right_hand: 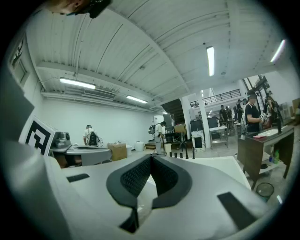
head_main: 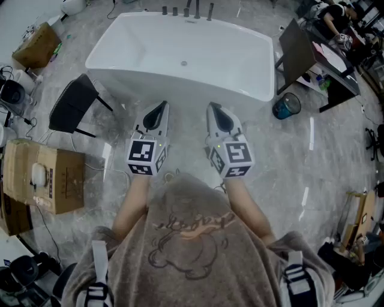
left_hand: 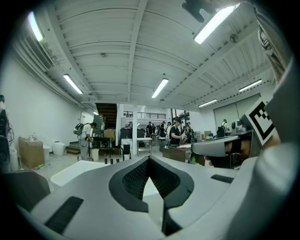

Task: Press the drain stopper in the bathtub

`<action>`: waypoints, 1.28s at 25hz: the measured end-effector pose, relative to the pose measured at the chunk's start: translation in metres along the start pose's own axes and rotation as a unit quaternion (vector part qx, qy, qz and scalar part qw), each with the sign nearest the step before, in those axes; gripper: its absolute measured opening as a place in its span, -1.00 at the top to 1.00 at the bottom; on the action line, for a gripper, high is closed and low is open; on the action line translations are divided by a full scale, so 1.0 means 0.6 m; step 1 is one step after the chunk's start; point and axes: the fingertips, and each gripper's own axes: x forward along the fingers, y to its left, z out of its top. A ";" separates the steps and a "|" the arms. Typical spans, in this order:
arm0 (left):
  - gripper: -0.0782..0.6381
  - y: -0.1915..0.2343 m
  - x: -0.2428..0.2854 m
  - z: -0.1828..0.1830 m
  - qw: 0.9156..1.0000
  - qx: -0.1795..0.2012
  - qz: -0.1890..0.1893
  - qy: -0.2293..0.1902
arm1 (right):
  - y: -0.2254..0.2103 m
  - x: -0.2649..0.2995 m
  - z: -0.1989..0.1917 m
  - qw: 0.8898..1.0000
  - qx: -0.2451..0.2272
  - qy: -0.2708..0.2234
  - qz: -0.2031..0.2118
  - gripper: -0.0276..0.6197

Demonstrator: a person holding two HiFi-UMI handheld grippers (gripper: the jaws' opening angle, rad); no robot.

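Left tool [head_main: 163, 105] and right tool [head_main: 211, 107] are held out side by side at the person's front. Each is clenched, its jaws closed tip to tip with nothing between them; the left gripper view [left_hand: 149, 159] and the right gripper view [right_hand: 151, 158] show the same, with only a narrow open slit behind the meeting tips.

Both tools hang over the floor, just short of the white bathtub [head_main: 255, 90], and neither touches it. The tub lies crosswise to the person, its long axis running left to right, with a row of dark tap fittings [head_main: 186, 11] on its far rim.

The drain stopper [head_main: 184, 63] is a small round disc low inside the tub, about midway along its length. From the tools it lies straight ahead, past the near rim and down in the basin, almost on the line between them. I would not call either tool clearly nearer.

As I judge it, the press has not begun. Whichever tool goes must reach forward over the rim, then drop its closed tips onto the disc.

Off to the left stand a black chair [head_main: 72, 105] and a cardboard box [head_main: 42, 174]. A blue bucket [head_main: 287, 106] sits right of the tub.
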 end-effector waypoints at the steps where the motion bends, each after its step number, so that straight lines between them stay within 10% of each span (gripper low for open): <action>1: 0.77 0.007 -0.001 0.000 1.000 0.001 -0.001 0.000 | 0.004 0.004 0.000 1.000 0.000 0.000 -0.001 0.92; 32: 0.76 0.183 0.125 -0.056 0.998 0.005 -0.056 0.000 | 0.018 0.214 -0.051 1.000 -0.004 -0.002 -0.030 0.92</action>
